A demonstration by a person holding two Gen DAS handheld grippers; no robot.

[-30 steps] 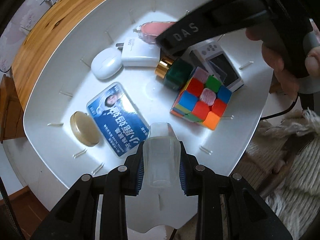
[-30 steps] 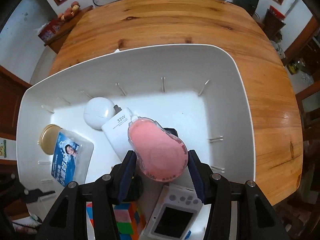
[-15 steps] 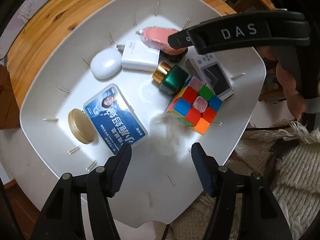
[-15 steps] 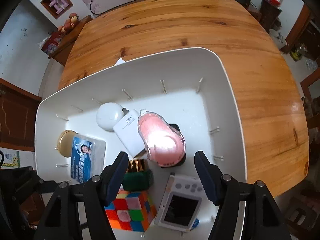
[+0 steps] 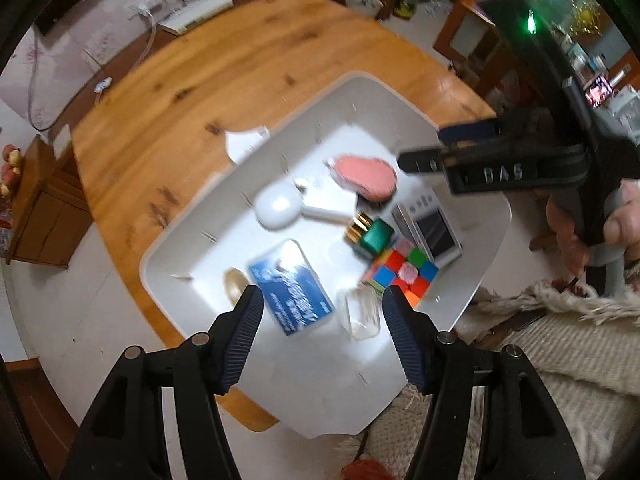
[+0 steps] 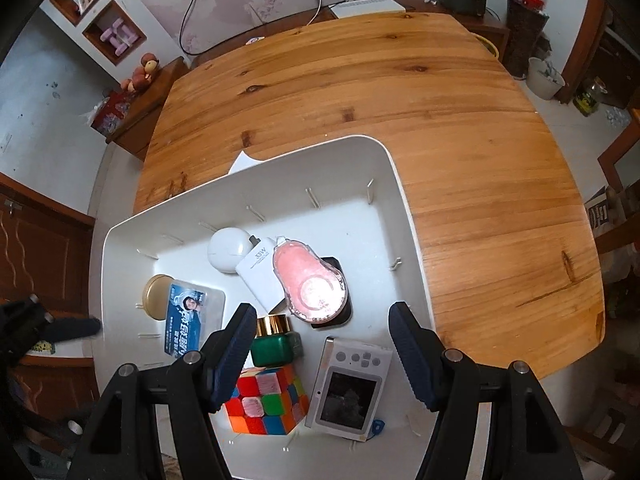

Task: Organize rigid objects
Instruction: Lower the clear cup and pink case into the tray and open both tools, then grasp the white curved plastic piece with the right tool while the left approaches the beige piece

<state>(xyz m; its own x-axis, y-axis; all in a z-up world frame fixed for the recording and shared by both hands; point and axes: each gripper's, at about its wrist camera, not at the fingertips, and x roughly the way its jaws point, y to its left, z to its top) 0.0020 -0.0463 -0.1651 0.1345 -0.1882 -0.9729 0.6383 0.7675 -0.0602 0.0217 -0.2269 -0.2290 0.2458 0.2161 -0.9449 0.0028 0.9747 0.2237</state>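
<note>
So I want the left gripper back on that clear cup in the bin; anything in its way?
Nothing visible. The left gripper is open above the bin, and the clear cup lies in plain sight between its fingers, beside the cube.

We see the wooden bench (image 6: 440,128) carrying a white tray (image 6: 404,216), with a white paper scrap (image 6: 242,161) tucked under its far edge.
</note>
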